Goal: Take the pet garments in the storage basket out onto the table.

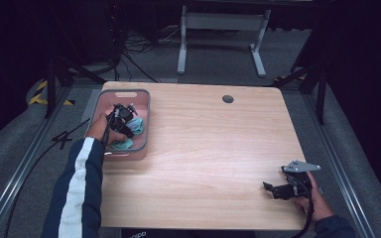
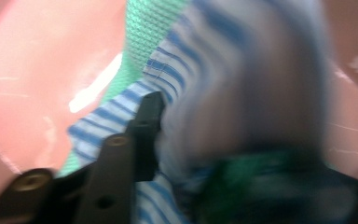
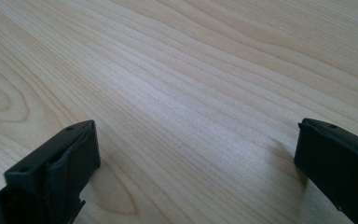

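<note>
A pink basket (image 1: 147,116) with a grey rim stands at the table's left edge and holds crumpled cloths. My left gripper (image 1: 124,119) reaches down into it. In the left gripper view, a blue-and-white striped cloth (image 2: 223,60) bulges between the jaws, and the black left finger (image 2: 144,126) is sunk into its fold. A green knitted cloth (image 2: 144,32) lies under it on the pink floor. That view is blurred. My right gripper (image 1: 274,178) rests near the table's front right corner, its jaws (image 3: 196,140) wide apart over bare wood with nothing between them.
The wooden table (image 1: 208,148) has a round cable hole (image 1: 227,98) at the back. A teal cloth (image 1: 136,126) and a green one (image 1: 124,145) show in the basket beside the gripper. A white frame (image 1: 223,29) and cables lie on the floor behind.
</note>
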